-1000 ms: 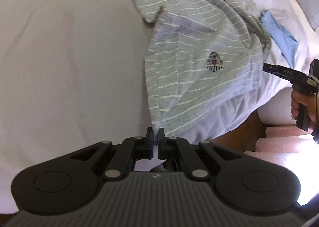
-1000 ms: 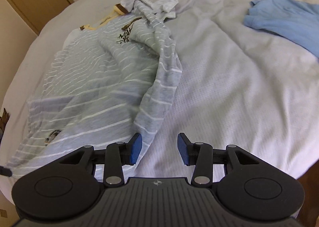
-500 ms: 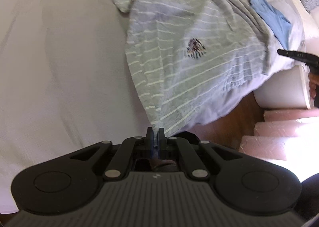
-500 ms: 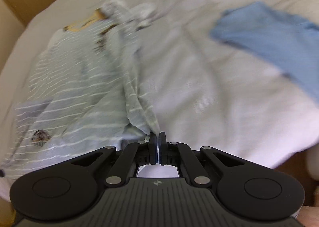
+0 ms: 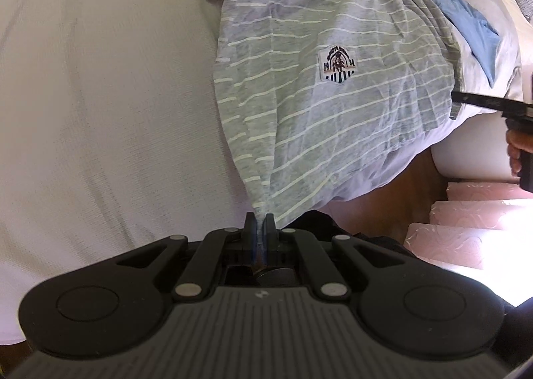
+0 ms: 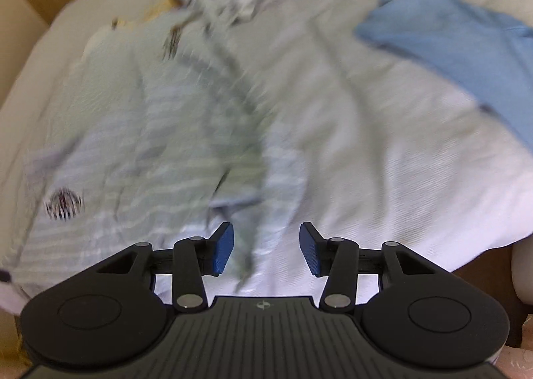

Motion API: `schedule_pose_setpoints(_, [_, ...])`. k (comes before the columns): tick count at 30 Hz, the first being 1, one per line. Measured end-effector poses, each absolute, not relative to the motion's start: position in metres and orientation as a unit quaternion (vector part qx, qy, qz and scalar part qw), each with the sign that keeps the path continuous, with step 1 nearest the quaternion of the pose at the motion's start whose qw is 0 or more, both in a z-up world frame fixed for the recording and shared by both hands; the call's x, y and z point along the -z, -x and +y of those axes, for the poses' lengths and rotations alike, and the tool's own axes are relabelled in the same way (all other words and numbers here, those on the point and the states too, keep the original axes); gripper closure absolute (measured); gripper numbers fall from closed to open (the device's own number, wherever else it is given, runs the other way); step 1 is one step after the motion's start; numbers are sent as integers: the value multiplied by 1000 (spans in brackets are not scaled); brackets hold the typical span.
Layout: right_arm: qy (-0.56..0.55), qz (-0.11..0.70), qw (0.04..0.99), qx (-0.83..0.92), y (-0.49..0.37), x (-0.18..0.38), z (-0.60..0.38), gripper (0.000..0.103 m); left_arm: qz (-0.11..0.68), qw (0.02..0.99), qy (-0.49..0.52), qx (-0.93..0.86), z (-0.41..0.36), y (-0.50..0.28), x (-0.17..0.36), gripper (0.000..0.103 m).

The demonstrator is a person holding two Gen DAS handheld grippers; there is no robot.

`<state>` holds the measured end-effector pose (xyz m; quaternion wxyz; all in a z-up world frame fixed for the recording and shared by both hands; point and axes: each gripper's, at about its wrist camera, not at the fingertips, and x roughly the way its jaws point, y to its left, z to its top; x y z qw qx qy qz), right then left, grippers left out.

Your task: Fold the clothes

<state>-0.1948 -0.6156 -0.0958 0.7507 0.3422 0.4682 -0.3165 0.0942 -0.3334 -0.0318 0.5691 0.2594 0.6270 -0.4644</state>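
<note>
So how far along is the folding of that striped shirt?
Barely begun. The grey striped shirt lies spread and rumpled on the bed, no fold made. The left gripper pinches one corner; the right gripper has just been opening, with a strip of cloth lying loose between its jaws. The blue garment waits untouched.

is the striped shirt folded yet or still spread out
Spread, not folded: the striped shirt lies rumpled across the bed, one corner pinched in the left gripper.
</note>
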Motion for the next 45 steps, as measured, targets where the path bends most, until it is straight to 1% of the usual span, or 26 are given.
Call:
schedule_pose_setpoints(1, [-339,481,745,315,187,104,-613,58,626,571,-259,465,-333,-95,30,102])
schedule_pose_setpoints(3, [-339,500,728,325,183,115,-614,89,620,575,-255,469,-331,-98,24,102])
schedule_pose_setpoints(4, [-348,502,720,329,184,116,-617,103,616,578,-251,473,-330,-100,19,102])
schedule_pose_setpoints(6, [-343,506,715,339,190,103,-622,103,605,587,-237,483,-329,-103,7,102])
schedule_pose_setpoints(9, [-293,523,715,359,206,69,-634,103,599,583,-225,501,-326,-103,-6,102])
schedule_pose_setpoints(13, [-304,508,710,381,241,28,-658,103,607,564,-246,503,-323,-92,-5,102])
schedule_pose_setpoints(15, [-295,527,707,368,244,22,-658,103,619,565,-251,485,-318,-90,4,102])
schedule_pose_setpoints(17, [-286,560,699,340,236,30,-653,103,628,571,-254,464,-316,-90,13,102])
schedule_pose_setpoints(20, [-252,587,690,341,230,42,-647,103,636,577,-267,437,-317,-90,15,101])
schedule_pose_setpoints(21, [-236,597,685,344,227,44,-646,102,637,580,-270,430,-318,-90,14,100])
schedule_pose_setpoints(22, [-228,599,684,348,225,43,-646,91,636,585,-272,423,-318,-90,11,100])
schedule_pose_setpoints(23, [-221,601,682,353,223,42,-647,84,635,592,-272,416,-318,-92,9,98])
schedule_pose_setpoints(25, [-234,585,691,354,221,35,-656,76,628,611,-260,406,-318,-100,1,90])
schedule_pose_setpoints(29, [-234,559,713,354,213,15,-685,74,601,654,-237,392,-332,-125,-15,89])
schedule_pose_setpoints(34, [-240,526,743,337,180,-8,-720,68,560,698,-207,395,-367,-182,-24,81])
schedule_pose_setpoints(37, [-227,518,762,315,146,-15,-732,62,543,712,-192,403,-402,-225,-20,80])
schedule_pose_setpoints(40, [-204,521,775,294,107,-24,-741,62,524,716,-193,420,-448,-269,-10,79])
schedule_pose_setpoints(41, [-196,524,777,289,95,-24,-744,62,518,716,-195,426,-463,-284,-5,78])
schedule_pose_setpoints(42, [-188,527,778,287,84,-23,-748,61,512,717,-195,431,-477,-300,0,73])
schedule_pose_setpoints(43, [-179,530,779,284,73,-22,-752,59,507,717,-196,436,-488,-317,4,70])
schedule_pose_setpoints(45, [-168,533,780,280,53,-17,-762,56,503,718,-195,439,-513,-346,15,69])
